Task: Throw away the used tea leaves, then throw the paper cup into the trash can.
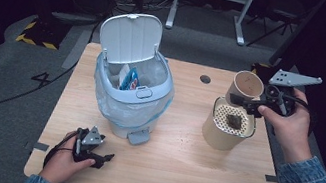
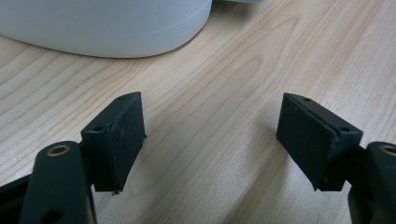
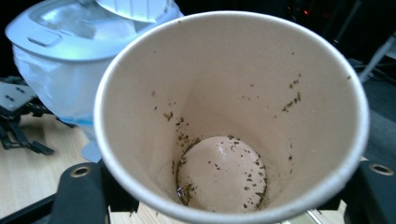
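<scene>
A tan paper cup (image 1: pixel 245 86) is tipped on its side above the table, with my right gripper (image 1: pixel 246 102) shut on it. In the right gripper view the cup (image 3: pixel 224 116) faces me, holding only dark leaf specks on its wall and bottom, with my gripper's (image 3: pixel 229 191) jaws at either side. Just below it stands a wide tan cylinder (image 1: pixel 222 135) topped by a white mesh strainer (image 1: pixel 235 118) that holds a dark clump. My left gripper (image 1: pixel 106 158) rests open on the table's front left; nothing lies between its jaws (image 2: pixel 210 135).
A pale blue pedal bin (image 1: pixel 131 101) with a bag liner stands left of centre, its lid (image 1: pixel 130 37) up and some rubbish inside. Its base (image 2: pixel 102 28) is just ahead of the left gripper. The wooden table (image 1: pixel 178 165) has a cable hole (image 1: pixel 205 78).
</scene>
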Demonstrator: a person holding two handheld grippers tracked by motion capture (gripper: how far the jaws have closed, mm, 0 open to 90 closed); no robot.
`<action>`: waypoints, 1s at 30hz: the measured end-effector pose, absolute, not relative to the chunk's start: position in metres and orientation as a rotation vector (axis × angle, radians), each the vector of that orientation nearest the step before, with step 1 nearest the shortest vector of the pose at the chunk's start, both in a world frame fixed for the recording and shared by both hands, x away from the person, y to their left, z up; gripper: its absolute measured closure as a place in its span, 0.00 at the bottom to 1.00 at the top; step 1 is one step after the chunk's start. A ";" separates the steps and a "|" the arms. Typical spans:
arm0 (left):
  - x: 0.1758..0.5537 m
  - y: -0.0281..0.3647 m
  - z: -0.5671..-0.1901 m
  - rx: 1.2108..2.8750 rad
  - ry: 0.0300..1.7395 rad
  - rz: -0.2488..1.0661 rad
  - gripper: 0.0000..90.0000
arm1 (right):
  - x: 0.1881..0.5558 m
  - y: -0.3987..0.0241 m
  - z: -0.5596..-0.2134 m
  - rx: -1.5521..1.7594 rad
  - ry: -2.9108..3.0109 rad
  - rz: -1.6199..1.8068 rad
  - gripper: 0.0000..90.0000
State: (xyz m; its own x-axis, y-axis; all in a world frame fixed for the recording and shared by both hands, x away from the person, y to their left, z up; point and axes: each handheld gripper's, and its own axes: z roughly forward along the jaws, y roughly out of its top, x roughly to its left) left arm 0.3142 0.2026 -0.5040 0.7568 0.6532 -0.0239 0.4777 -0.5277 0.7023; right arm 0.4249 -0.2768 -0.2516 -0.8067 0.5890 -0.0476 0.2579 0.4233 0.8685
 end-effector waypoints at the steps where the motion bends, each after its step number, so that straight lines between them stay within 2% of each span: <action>1: 0.314 0.203 -0.504 2.231 0.841 0.315 0.26 | 0.426 -0.274 -0.251 0.715 2.340 1.352 0.33; 30: 0.314 0.203 -0.504 2.232 0.843 0.316 0.26 | 0.456 -0.165 -0.225 0.427 2.498 1.525 0.33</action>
